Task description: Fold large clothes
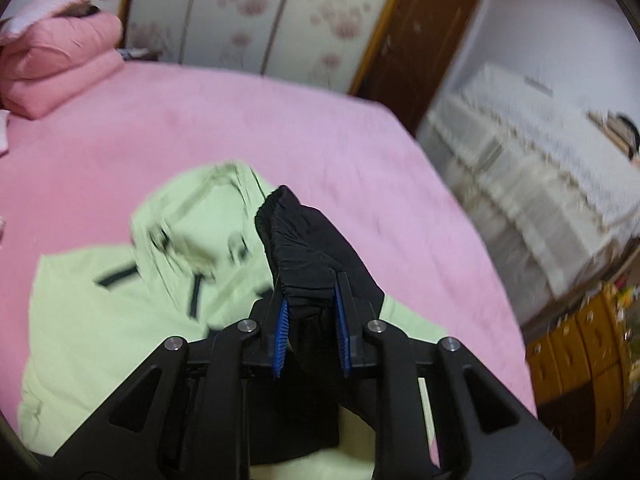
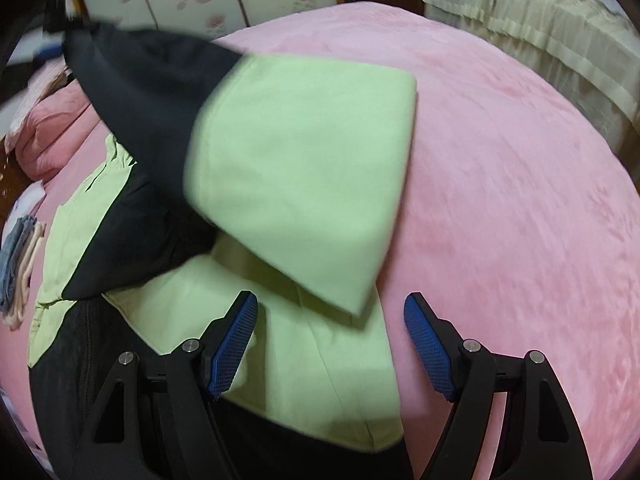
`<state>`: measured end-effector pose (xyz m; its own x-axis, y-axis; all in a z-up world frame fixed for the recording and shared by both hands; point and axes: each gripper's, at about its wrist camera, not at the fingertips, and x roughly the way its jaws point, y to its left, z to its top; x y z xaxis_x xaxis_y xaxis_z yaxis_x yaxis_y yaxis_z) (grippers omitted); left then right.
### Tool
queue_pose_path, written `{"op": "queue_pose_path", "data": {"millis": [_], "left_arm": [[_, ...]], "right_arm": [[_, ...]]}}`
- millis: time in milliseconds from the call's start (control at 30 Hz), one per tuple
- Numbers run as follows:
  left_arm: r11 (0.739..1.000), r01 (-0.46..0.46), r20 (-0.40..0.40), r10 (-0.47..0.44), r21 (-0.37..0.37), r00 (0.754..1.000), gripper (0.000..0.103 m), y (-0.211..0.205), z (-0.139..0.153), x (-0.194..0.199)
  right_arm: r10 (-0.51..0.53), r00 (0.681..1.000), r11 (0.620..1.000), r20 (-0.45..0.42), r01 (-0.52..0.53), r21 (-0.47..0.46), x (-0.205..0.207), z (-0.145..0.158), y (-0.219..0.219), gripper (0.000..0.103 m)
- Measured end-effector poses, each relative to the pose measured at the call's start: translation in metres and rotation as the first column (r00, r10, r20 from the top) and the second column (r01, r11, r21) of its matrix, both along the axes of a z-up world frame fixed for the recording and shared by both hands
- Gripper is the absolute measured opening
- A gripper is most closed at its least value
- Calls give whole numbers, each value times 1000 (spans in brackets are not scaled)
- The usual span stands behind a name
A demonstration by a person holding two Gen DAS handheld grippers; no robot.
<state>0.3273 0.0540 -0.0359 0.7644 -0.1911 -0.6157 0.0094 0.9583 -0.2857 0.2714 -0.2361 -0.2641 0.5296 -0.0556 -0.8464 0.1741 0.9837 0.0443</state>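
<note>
A light green jacket (image 1: pixel 100 320) with black trim lies on the pink bed (image 1: pixel 280 128), hood toward the far side. My left gripper (image 1: pixel 310 300) is shut on the jacket's black sleeve cuff (image 1: pixel 296 236) and holds it lifted above the jacket body. In the right wrist view the lifted sleeve (image 2: pixel 296 176), green with a black upper part (image 2: pixel 148 88), stretches up to the left over the jacket (image 2: pixel 312 380). My right gripper (image 2: pixel 332 336) is open and empty, just above the jacket's green edge by the pink bedspread (image 2: pixel 500 200).
Folded pink bedding (image 1: pixel 60 60) sits at the bed's far left corner. A wardrobe with floral doors (image 1: pixel 248 12) and a brown door (image 1: pixel 416 40) stand behind the bed. A cloth-covered cabinet (image 1: pixel 540 160) is on the right. A small pile of clothes (image 2: pixel 20 264) lies left.
</note>
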Motion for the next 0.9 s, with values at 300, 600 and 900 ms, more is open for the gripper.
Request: {"op": "queue_pose_path", "data": {"millis": [300, 600, 900], "left_arm": [[966, -215, -88, 229, 143, 969, 17, 93, -19, -24], [949, -226, -380, 296, 218, 877, 17, 139, -152, -63], [951, -218, -405, 292, 220, 866, 18, 158, -184, -66]], "right_arm": [[37, 999, 996, 29, -34, -84, 9, -3, -16, 77], [-10, 999, 999, 41, 12, -31, 27, 3, -53, 77], [-124, 992, 983, -4, 124, 138, 44, 3, -90, 77]]}}
